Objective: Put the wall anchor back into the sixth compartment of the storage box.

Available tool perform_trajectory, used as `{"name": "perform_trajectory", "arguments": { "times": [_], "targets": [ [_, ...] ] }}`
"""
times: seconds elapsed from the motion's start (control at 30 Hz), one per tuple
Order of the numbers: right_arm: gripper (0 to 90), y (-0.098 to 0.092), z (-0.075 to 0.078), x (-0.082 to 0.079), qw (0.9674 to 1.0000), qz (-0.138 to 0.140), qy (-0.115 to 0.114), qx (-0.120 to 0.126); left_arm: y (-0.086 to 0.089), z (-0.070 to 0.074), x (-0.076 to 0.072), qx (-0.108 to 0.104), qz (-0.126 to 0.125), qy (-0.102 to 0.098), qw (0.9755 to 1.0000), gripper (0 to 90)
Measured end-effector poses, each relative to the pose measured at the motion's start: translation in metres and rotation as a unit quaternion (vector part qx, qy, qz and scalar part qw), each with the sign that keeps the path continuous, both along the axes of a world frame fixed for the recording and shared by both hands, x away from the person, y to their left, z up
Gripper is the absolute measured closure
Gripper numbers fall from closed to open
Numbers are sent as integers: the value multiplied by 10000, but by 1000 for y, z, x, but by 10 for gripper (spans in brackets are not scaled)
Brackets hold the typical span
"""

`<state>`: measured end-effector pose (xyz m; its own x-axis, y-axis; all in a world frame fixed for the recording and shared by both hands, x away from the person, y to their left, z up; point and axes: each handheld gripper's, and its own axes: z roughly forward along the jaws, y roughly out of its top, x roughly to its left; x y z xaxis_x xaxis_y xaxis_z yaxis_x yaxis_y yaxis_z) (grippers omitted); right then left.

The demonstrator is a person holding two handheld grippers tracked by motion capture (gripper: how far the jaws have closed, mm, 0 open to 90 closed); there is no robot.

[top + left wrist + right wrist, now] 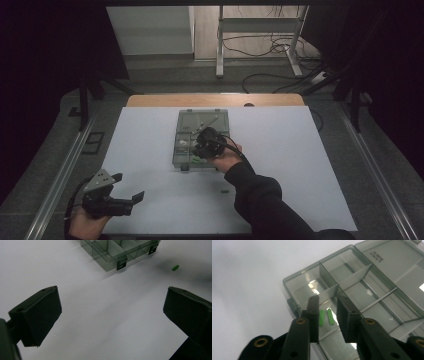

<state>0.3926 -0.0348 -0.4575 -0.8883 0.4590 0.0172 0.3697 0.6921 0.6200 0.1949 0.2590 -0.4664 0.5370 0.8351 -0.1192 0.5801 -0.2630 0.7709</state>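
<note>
Daylight-pale white sheeting [280, 165] is covering the table, with a strip of bare wood [215, 100] showing along its far edge. A smoky transparent plastic organiser box [186, 131] with inner dividers is lying open near the middle of the sheet, its lid folded back on the far side and two dark latches hanging at its near wall. The right tongs [200, 146], held in a hand coming out of a dark sleeve [260, 200], are hovering over the near part of the box. In the right gripper view their jaws are standing somewhat apart, gripping nothing, and are pointing down into a compartment by the front wall, where two small bright green plastic sticks [326, 317] are lying side by side on the floor of the box, just between the jaw tips. The left tongs [129, 186] are sitting well apart from the box, near the table's near left corner, held low in the person's left hand [85, 225]; their jaws are spread wide with nothing between them, facing across the white sheet toward the box. One more small green plastic piece [175, 267] is lying loose on the sheet, near the box's front right corner but not touching it.
</note>
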Motion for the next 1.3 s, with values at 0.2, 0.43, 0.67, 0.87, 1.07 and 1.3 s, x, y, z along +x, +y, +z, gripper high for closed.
{"name": "perform_trajectory", "arguments": {
  "times": [0.2, 0.43, 0.67, 0.87, 1.07, 1.3],
  "targets": [
    [605, -4, 5, -4, 9999, 131, 42, 23, 0, 0, 0, 0, 1, 3, 10000, 25],
    [489, -13, 9, -16, 9998, 121, 35, 156, 0, 0, 0, -2, 2, 5, 10000, 25],
    [423, -25, 12, -26, 9994, 174, 94, 268, 0, 0, 0, 1, 7, 11, 10000, 24],
    [330, -34, 12, -30, 9994, 145, 175, 258, -1, 0, 0, 3, 6, 12, 10000, 25],
    [270, -38, 12, -36, 9996, 135, 94, 246, 0, 0, 0, -1, 12, 4, 10000, 25],
    [118, -50, 14, -46, 9994, 126, -189, 266, -1, 0, 0, 8, 9, 5, 10000, 25]
  ]
}}
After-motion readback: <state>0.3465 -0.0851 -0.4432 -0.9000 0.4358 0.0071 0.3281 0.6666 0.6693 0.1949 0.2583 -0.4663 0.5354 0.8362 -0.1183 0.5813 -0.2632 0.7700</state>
